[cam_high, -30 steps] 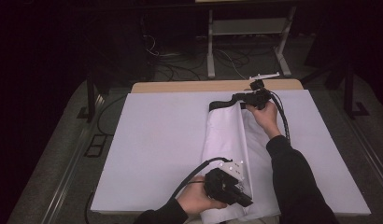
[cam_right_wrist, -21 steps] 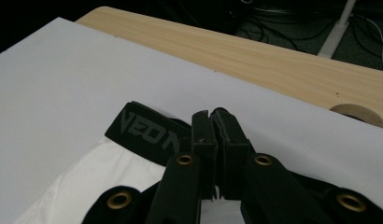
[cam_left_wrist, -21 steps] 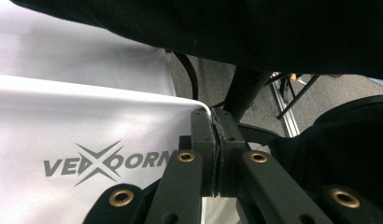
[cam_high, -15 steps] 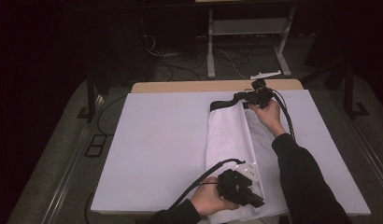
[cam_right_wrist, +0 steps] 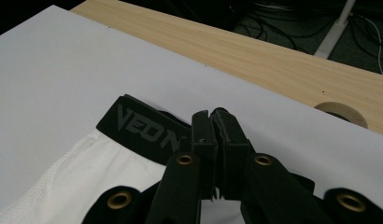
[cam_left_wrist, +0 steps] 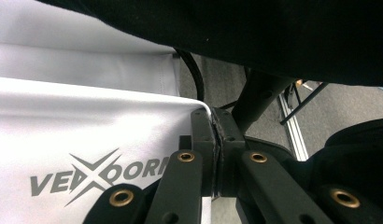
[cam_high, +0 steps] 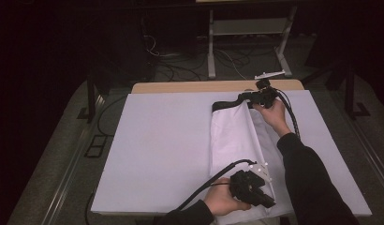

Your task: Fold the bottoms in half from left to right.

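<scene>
From the high view we see the white shorts (cam_high: 234,140) lying lengthwise on the white sheet (cam_high: 162,140) right of centre, with the right gripper (cam_high: 255,97) at their black waistband (cam_high: 227,103) at 12 o'clock and the left gripper (cam_high: 260,197) at their hem at 6 o'clock. In the left gripper view we find the jaws pinched together on the hem of the white fabric (cam_left_wrist: 87,135), left of them at 9 o'clock. In the right gripper view we see the jaws clamped tight on the waistband (cam_right_wrist: 143,128), which runs off toward 10 o'clock, the wooden table edge (cam_right_wrist: 255,51) at 12 o'clock.

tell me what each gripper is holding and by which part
Both hold the white fabric shorts with a black waistband. The right gripper is shut on the waistband end at the far side; the left gripper is shut on the hem edge at the near side.
</scene>
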Action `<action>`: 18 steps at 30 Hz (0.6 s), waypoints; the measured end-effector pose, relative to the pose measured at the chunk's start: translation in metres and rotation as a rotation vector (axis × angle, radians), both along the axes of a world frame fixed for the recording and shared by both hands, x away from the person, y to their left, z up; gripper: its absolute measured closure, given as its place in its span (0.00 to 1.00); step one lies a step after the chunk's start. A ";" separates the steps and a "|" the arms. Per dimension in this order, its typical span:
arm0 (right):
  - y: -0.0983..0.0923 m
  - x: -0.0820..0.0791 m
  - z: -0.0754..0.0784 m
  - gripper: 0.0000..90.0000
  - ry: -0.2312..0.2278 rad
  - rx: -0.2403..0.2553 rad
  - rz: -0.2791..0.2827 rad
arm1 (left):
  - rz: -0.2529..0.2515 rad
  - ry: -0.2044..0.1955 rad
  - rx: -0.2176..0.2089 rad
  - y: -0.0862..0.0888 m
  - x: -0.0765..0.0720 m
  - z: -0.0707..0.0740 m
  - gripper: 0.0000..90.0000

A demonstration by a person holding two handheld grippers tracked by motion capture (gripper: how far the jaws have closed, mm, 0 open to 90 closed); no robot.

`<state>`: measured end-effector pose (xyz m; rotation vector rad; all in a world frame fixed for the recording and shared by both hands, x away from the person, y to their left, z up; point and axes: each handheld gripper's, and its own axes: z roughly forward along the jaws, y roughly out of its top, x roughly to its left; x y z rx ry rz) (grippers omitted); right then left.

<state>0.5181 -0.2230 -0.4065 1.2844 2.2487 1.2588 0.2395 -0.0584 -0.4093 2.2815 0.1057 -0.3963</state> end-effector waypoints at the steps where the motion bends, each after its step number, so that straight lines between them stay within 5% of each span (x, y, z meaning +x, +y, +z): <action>1: -0.001 0.000 0.000 0.96 0.000 -0.001 0.001 | 0.000 0.001 -0.002 -0.001 0.000 -0.001 0.97; 18: -0.023 -0.003 0.007 0.96 -0.009 -0.007 0.004 | 0.023 0.023 -0.031 -0.030 0.005 -0.008 0.97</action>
